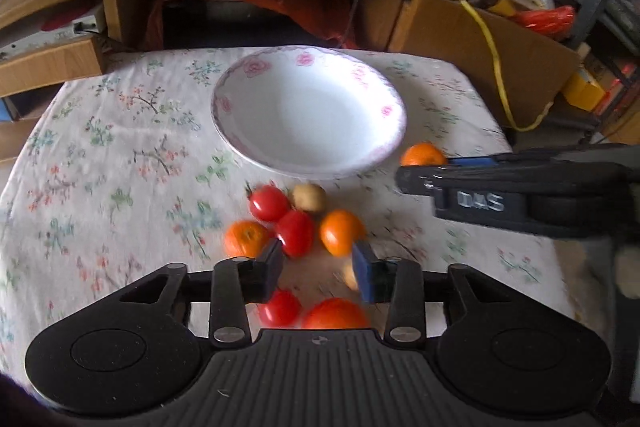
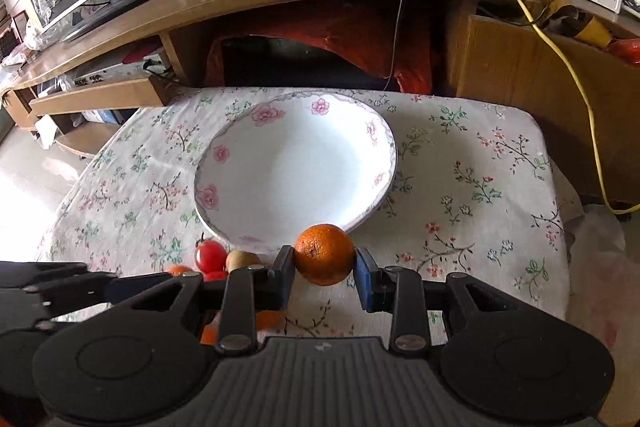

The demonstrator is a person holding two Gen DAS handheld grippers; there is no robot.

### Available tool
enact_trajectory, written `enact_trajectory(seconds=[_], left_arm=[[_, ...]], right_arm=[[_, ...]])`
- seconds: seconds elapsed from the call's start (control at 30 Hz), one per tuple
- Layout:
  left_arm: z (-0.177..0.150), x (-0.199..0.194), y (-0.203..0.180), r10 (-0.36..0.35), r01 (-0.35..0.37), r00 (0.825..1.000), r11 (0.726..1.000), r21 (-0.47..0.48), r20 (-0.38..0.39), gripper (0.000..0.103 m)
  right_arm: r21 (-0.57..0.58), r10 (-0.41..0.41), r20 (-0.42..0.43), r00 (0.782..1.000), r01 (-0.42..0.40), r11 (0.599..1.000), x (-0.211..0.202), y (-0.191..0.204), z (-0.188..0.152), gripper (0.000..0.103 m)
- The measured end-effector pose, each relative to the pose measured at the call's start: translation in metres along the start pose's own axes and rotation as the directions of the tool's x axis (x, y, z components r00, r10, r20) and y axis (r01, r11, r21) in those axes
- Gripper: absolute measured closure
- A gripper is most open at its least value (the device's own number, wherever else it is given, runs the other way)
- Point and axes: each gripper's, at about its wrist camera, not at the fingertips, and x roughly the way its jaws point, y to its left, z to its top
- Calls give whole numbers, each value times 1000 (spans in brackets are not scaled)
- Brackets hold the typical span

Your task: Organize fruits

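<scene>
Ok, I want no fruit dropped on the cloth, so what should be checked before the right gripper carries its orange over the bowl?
1. Orange held between the right gripper's fingers: ok, pads touch both sides.
2. Bowl has room: ok, nothing in it.
3. Way to the bowl's near rim free: ok, rim lies just beyond the orange.
4. Left gripper out of the way: ok, open, nothing gripped, over the fruit pile.
5. Bowl steady on the tablecloth: cannot tell.
</scene>
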Motion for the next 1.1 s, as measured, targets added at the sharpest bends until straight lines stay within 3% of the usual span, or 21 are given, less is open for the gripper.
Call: enact_trajectory(seconds=[0.2,0.27,0.33,0.73,0.83,0.97,1.1], left_arm=[[-52,-12,-19,19,-17,999,998,63,-43,52],[-57,-7,-23,59,-54,997,994,97,-51,51],[-60,2,-17,64,-59,994,997,58,-88,52],[-53,25,-13,90,-89,993,996,15,-72,51],[-50,29,-17,94,-93,994,995,29,-55,47],[-44,36,-18,98,-98,995,995,12,-31,32],[-40,41,-19,110,-110,994,994,13,-21,36]], right_arm=[[-17,9,-12,1000,-9,1000,-10,1,-16,70],[-22,16,-10,1000,-17,1000,-13,1,-19,70],[-25,23,-7,1000,-23,999,-16,2,-20,70],[-45,49,1,999,-49,998,-23,7,-23,70],[-49,46,-6,999,-47,998,-20,8,-23,70],[-54,41,-21,999,-43,998,-15,8,-24,70],[-61,35,-37,999,-37,997,-10,9,-26,70]])
